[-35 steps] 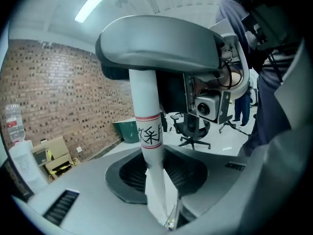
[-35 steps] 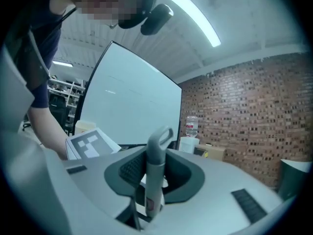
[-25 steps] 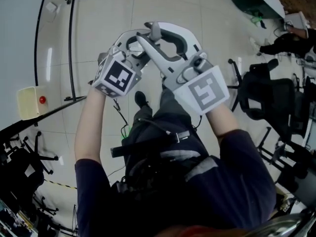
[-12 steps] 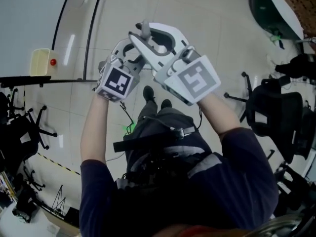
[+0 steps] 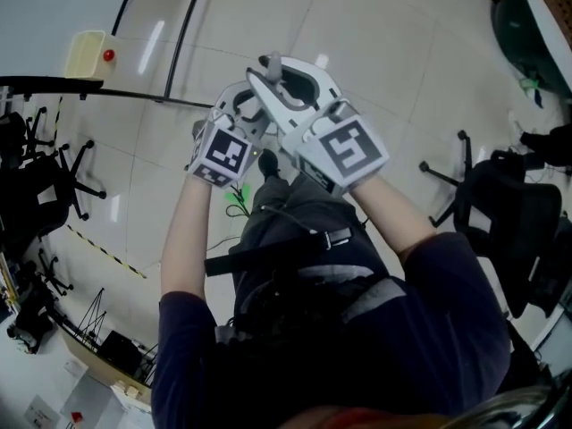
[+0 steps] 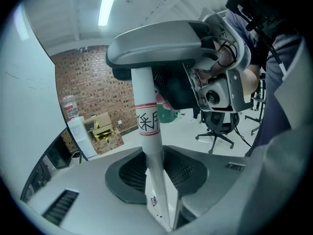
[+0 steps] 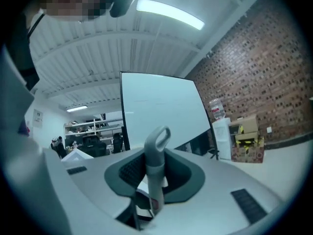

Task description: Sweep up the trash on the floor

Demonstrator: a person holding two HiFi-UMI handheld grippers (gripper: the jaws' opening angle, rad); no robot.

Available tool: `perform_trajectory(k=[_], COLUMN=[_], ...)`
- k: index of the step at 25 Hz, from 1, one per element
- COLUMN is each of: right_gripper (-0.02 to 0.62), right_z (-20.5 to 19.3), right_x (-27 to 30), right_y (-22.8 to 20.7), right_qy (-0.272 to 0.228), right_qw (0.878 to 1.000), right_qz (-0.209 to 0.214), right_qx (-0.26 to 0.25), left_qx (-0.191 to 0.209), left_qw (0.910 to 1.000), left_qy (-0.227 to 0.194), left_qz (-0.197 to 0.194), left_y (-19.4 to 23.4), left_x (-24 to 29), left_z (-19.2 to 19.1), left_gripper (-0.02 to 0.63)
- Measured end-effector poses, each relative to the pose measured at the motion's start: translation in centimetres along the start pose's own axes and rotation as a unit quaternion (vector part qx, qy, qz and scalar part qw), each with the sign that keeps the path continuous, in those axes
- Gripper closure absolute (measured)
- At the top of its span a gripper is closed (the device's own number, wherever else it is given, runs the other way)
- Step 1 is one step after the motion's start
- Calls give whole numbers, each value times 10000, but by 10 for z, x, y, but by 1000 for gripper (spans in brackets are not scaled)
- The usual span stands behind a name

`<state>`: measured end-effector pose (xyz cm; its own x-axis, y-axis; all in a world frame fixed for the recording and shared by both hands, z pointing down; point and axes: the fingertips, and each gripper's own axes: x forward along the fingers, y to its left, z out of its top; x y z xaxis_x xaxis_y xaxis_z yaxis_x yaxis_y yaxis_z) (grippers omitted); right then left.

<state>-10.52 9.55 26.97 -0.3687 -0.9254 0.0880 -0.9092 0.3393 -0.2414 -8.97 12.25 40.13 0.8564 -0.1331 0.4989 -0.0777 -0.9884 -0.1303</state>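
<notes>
The broom handle (image 6: 146, 126), a white pole with a grey loop end, was held close in front of the person, above the tiled floor (image 5: 357, 52). The left claw (image 6: 154, 156), whose jaws had just been closing, clamped the white shaft. The right claw (image 7: 154, 169), just beside it, was closed on the handle nearer the loop end.

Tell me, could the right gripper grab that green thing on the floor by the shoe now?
Probably not. The right gripper is shut on a grey looped handle, so its jaws are full, and the green thing lies on the floor well below it.
</notes>
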Motion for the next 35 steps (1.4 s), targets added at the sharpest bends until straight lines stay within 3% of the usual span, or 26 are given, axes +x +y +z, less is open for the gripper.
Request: perform_trajectory(k=[8, 17, 21, 25, 35], right_gripper=[494, 494, 495, 500, 499], right_z=[-89, -186, -189, -191, -186], right_x=[-2, 16, 38, 47, 38], right_y=[3, -8, -29, -56, -130], right_qy=[523, 1099, 1102, 1309, 1151], right_qw=[9969, 9868, 9840, 9787, 9666], right_qz=[-359, -997, -1322, -1579, -2285], right_qx=[464, 647, 463, 101, 149], left_qx=[-543, -598, -832, -805, -179], left_qw=[9975, 9965, 9958, 9946, 9902], left_qy=[368, 371, 57, -93, -61], left_qz=[-253, -441, -390, -649, -1386], left_y=[-25, -34, -11, 1, 3], left_x=[15, 51, 67, 88, 153], left_z=[-82, -168, -172, -167, -145], left_gripper=[518, 518, 518, 518, 523])
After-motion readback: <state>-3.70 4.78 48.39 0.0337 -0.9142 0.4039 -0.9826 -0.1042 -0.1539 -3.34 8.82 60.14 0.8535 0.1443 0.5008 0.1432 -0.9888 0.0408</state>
